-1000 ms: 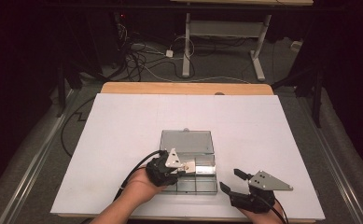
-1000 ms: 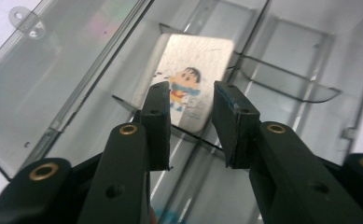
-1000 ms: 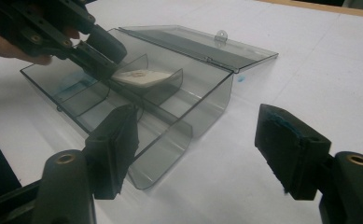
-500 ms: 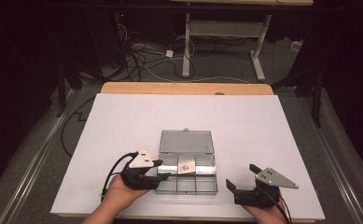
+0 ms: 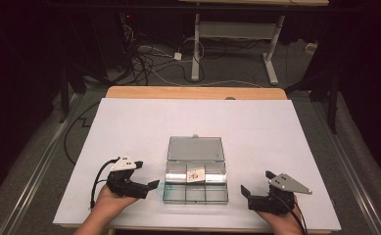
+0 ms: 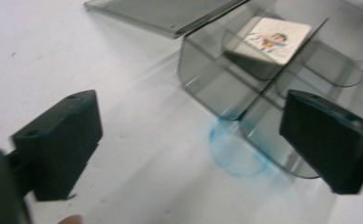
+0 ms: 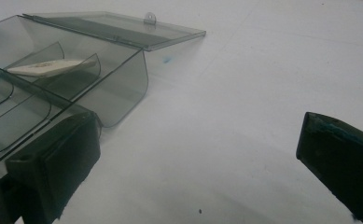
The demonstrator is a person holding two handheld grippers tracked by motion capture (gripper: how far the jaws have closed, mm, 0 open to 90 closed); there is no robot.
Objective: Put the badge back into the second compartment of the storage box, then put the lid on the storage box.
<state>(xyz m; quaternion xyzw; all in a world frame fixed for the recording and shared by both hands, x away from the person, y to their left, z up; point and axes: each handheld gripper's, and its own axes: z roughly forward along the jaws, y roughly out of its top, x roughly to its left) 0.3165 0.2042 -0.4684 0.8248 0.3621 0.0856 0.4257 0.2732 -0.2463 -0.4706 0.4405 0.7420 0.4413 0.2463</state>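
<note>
A clear smoky plastic compartment box [image 5: 174, 191] lies near the table's front with its lid [image 5: 195, 148] folded flat behind it. A small printed tile [image 5: 195, 175] rests in the middle back compartment; it is also seen as tile [image 6: 275, 32] and tile [image 7: 48, 67]. My left gripper [image 5: 146, 175] sits left of the box, apart from it. Its jaws have just been opening and stand open with bare table between them [image 6: 193, 140]. My right gripper [image 5: 256, 182] is right of the box, its jaws also just opened wide and empty [image 7: 198, 163].
The white sheet [image 5: 129, 122] covers the table, with a wooden strip [image 5: 193, 92] at the far edge. A blue smear [image 6: 235, 156] marks the sheet by the box's corner. Cables [image 5: 149, 58] and a desk frame [image 5: 198, 44] are on the floor beyond.
My left gripper has pulled back leftward from over the box and opened, leaving the tile in the middle compartment. My right gripper opened wider and barely moved.
</note>
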